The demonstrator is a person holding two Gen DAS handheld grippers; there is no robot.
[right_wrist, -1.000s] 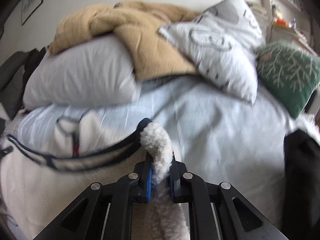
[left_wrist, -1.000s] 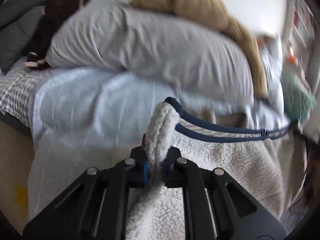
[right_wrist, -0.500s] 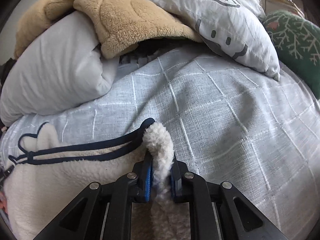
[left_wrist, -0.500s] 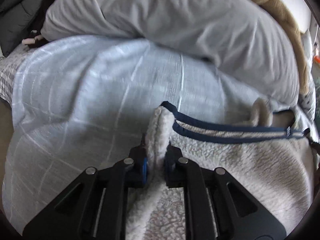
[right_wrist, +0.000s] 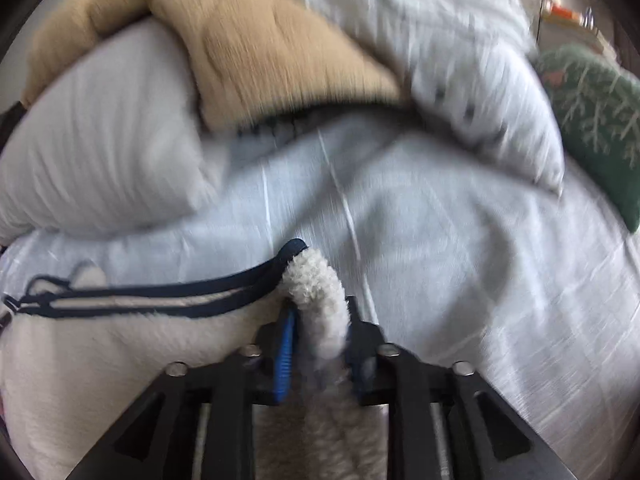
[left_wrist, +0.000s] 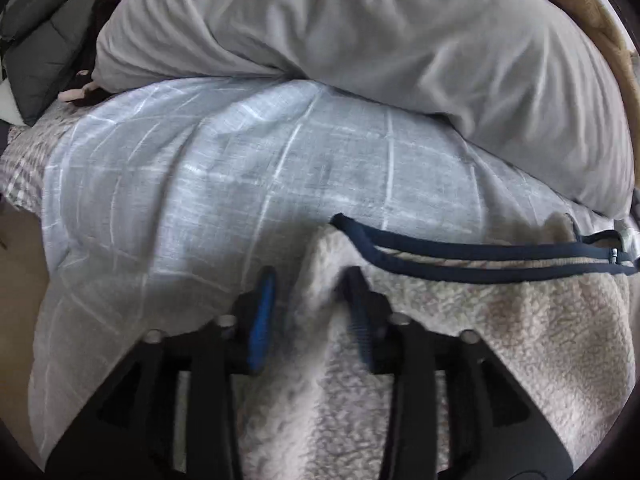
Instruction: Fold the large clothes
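Now the left hand-held gripper [left_wrist: 308,312] has just been opening; its jaws stand apart around a corner of the cream fleece garment [left_wrist: 500,344], the pads clear of it. The right hand-held gripper [right_wrist: 318,340] has likewise just been opening, the other fleece corner loose between its jaws. The garment [right_wrist: 120,352], navy-trimmed, lies on the pale blue checked bed cover [left_wrist: 240,168], short of the grey pillow [left_wrist: 360,36].

Fleece garment [left_wrist: 480,340] on checked bedspread [left_wrist: 200,200]
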